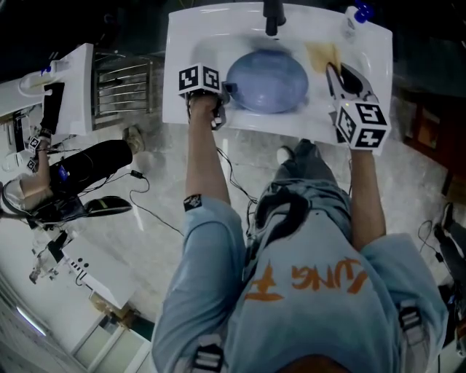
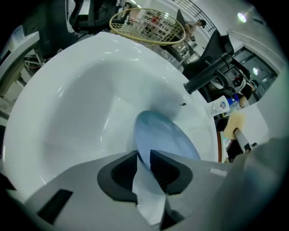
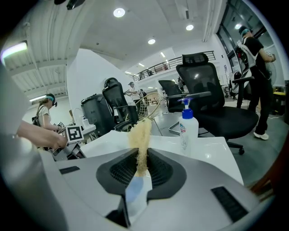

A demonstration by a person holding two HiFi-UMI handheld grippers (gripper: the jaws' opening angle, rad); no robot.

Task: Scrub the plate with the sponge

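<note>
A round blue plate (image 1: pixel 268 80) lies tilted in the basin of the white sink (image 1: pixel 188 44). My left gripper (image 1: pixel 227 93) reaches in from the left. In the left gripper view its jaws are closed on the near rim of the plate (image 2: pixel 167 135), which runs between the pads of the left gripper (image 2: pixel 143 155). My right gripper (image 1: pixel 333 69) hovers over the sink's right side, shut on a yellowish fibrous sponge (image 1: pixel 322 55). In the right gripper view the sponge (image 3: pixel 142 133) stands upright out of the right gripper (image 3: pixel 143 158). Sponge and plate are apart.
A black faucet (image 1: pixel 273 18) rises at the back of the sink. A soap bottle (image 1: pixel 353 18) with a blue pump stands at the back right corner. A wire rack (image 1: pixel 124 80) sits left of the sink. Cables and gear lie on the floor (image 1: pixel 109 189). Office chairs (image 3: pixel 216 90) stand beyond.
</note>
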